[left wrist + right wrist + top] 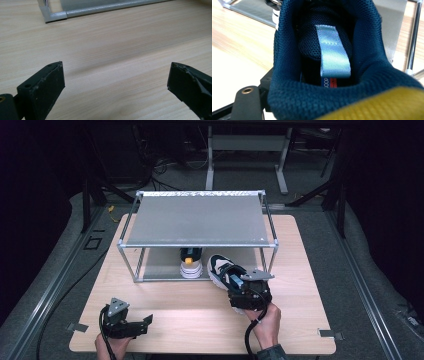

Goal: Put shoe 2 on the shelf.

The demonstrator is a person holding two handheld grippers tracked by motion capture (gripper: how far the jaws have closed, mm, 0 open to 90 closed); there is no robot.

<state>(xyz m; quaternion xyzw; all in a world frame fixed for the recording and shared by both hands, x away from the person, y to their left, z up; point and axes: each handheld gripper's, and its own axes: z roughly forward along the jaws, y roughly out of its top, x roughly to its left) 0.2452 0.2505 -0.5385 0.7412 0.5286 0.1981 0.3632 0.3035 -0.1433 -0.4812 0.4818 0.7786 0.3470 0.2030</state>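
A navy and white sneaker (pixel 222 269) sits at the rack's front right corner, toe pointing toward the lower shelf. My right gripper (pixel 239 287) is shut on its heel. In the right gripper view the shoe's navy collar (pixel 287 100), light blue tongue loop (pixel 333 52) and yellow heel patch (pixel 387 105) are very close, with one black jaw showing at the lower left. A second sneaker (pixel 191 265), white with yellow and black, stands on the lower shelf. My left gripper (pixel 145 324) rests at the table's front left, open with nothing between its jaws (pixel 116 80).
A two-tier metal rack (pixel 197 220) with a grey top shelf stands at the back of the wooden table (pixel 175 310). Its front corner foot (pixel 53 16) shows in the left gripper view. Dark floor and cables surround the table.
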